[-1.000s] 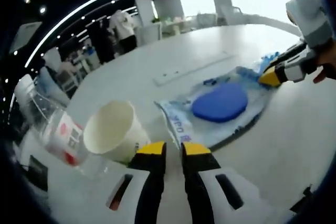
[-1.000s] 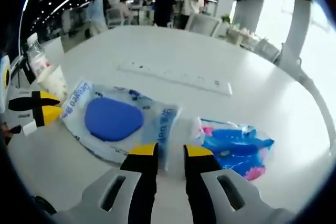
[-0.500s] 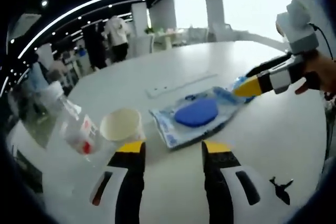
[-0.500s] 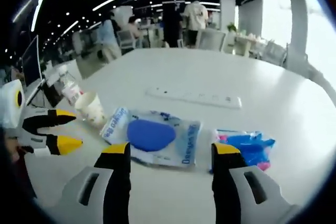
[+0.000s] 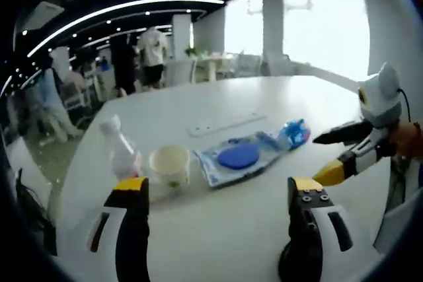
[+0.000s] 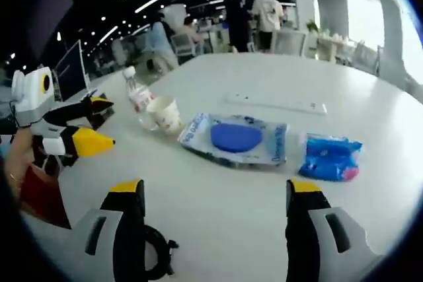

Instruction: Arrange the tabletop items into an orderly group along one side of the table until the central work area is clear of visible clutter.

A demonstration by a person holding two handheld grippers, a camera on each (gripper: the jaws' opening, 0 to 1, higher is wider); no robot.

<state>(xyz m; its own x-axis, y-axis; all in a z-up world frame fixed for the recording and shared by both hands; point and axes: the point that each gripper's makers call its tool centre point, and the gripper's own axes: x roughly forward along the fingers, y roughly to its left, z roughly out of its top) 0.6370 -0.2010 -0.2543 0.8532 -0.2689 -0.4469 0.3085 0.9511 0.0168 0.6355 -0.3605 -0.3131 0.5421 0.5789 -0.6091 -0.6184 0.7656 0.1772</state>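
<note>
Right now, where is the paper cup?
In the left gripper view the paper cup stands upright on the white table, left of centre, between the plastic bottle and the packet with the blue pad.

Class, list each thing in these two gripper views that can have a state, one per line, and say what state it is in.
Left hand-held gripper: open, holding nothing.
Right hand-held gripper: open, holding nothing.
Plastic bottle: upright on the table, cap on.
Paper cup: upright, mouth open, beside the bottle.
Clear pouch with blue pad: lying flat.
Blue packet: lying flat, next to the pouch.
Power strip: lying flat, nothing visibly plugged in.
</note>
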